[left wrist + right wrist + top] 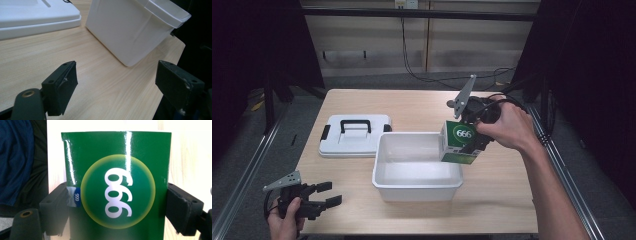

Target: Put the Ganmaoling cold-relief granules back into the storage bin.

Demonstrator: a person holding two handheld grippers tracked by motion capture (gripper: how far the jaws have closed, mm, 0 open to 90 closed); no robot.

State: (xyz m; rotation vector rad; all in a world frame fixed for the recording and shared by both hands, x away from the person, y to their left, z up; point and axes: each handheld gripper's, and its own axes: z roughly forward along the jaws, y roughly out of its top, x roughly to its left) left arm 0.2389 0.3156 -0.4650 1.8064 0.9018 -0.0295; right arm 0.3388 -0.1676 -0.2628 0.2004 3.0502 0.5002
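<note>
A green and white box marked 666 (458, 142) hangs tilted over the right rim of the white bin (417, 186). My right gripper (476, 136) is shut on it, one jaw on each side. In the right gripper view the green box (117, 187) stands close between the pads (181, 211), its printed number upside down. My left gripper (326, 194) is open near the table's front left corner, held low by a hand. In the left gripper view its fingertips (63, 87) stand wide apart over bare wood, facing the white bin (130, 32).
A white lid with a black handle (355, 134) lies flat left of the bin; its edge also shows as the white lid (37, 17). Cables run across the floor behind the table (512, 200). Dark metal rails flank the table on both sides.
</note>
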